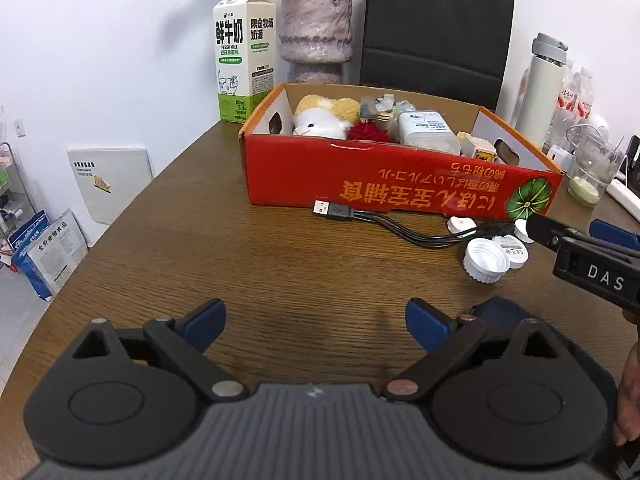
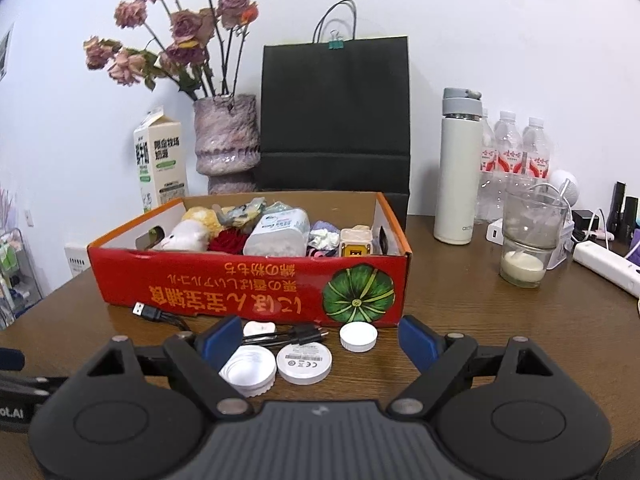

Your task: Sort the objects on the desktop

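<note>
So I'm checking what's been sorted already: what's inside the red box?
In the red box: a plush toy, a red flower, a white plastic container, crumpled wrappers and a small yellow-fronted block. Anything beneath them is hidden.

Far across my desk (image 2: 460,312) a milk carton (image 2: 162,160) stands left of a mottled vase (image 2: 226,140) of dried roses (image 2: 184,24). Right of the vase a black paper bag (image 2: 336,116) leans at the wall. Further right I see a white flask (image 2: 460,176), water bottles (image 2: 512,148), a glass candle (image 2: 526,240) and a power strip (image 2: 608,266).
</note>
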`<state>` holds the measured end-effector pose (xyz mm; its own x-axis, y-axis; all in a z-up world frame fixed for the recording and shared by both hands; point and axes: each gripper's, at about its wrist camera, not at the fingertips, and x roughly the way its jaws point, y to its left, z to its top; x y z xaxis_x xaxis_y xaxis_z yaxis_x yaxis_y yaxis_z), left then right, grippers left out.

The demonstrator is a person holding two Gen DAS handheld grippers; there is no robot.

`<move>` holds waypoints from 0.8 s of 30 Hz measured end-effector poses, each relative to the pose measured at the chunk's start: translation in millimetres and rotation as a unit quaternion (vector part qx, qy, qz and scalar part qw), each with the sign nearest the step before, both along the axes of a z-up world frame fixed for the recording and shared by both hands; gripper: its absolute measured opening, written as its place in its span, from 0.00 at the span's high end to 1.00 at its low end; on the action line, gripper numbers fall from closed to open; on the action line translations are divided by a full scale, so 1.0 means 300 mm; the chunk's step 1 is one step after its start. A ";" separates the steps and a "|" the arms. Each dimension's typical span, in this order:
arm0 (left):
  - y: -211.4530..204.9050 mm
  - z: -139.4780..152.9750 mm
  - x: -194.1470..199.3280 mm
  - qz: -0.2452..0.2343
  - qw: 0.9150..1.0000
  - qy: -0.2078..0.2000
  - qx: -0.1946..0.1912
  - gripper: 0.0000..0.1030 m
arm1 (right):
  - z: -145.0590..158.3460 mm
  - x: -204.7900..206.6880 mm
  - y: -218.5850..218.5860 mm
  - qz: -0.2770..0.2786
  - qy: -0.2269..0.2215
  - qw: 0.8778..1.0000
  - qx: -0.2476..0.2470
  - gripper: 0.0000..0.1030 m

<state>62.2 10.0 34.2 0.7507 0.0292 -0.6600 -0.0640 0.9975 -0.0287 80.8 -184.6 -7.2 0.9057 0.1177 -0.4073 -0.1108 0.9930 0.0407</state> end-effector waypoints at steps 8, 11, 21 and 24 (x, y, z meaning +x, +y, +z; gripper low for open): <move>-0.034 -0.001 0.014 0.002 1.000 0.000 0.000 0.04 | -0.004 0.003 0.001 -0.005 0.003 1.000 -0.009 0.17; -0.031 -0.002 0.028 -0.003 1.000 -0.002 -0.003 0.04 | -0.008 0.004 0.013 -0.002 0.006 1.000 -0.019 0.18; -0.097 -0.015 0.127 -0.058 0.998 -0.014 -0.013 0.05 | -0.011 0.016 0.022 0.014 0.028 0.999 -0.039 0.28; -0.092 -0.017 0.166 -0.073 0.997 -0.019 -0.023 0.06 | 0.000 0.028 -0.041 0.014 0.041 0.999 -0.005 0.27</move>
